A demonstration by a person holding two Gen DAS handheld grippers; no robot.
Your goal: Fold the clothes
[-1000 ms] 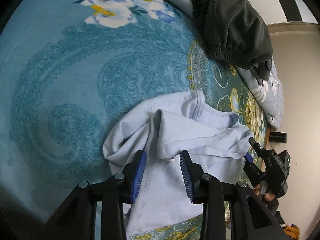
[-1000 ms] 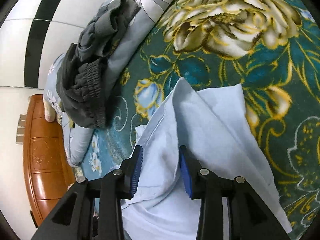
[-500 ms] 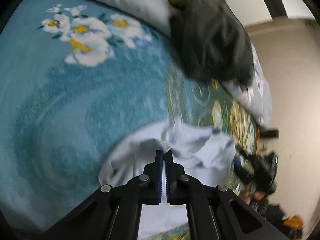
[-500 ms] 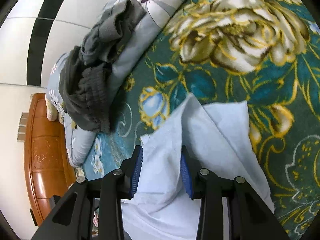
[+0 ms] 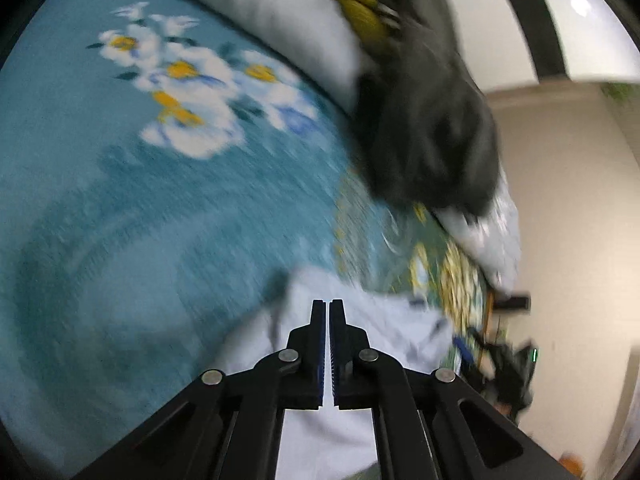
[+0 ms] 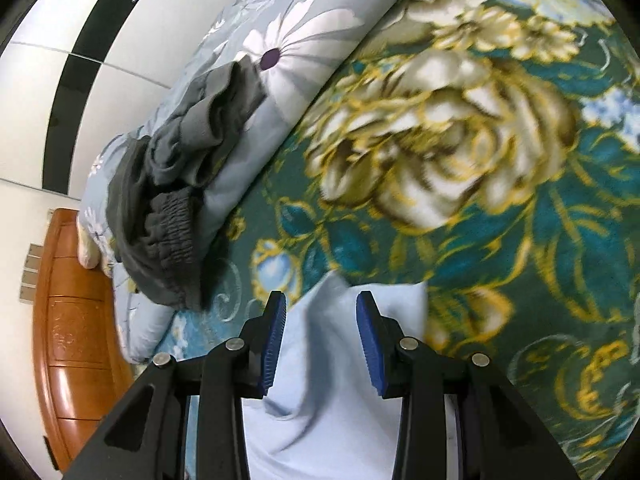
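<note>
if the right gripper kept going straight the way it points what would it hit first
Most likely the light blue shirt: its raised fold sits between the right gripper fingers and just ahead of them. Past that lies the floral blanket; depth is uncertain.

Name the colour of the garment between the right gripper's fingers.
Pale blue shirt, clearest in the right wrist view.

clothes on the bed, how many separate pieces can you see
2. A light blue shirt lies on the teal floral blanket at the grippers; a dark grey garment is heaped on the folded flowered quilt by the wall. More may be hidden.
</note>
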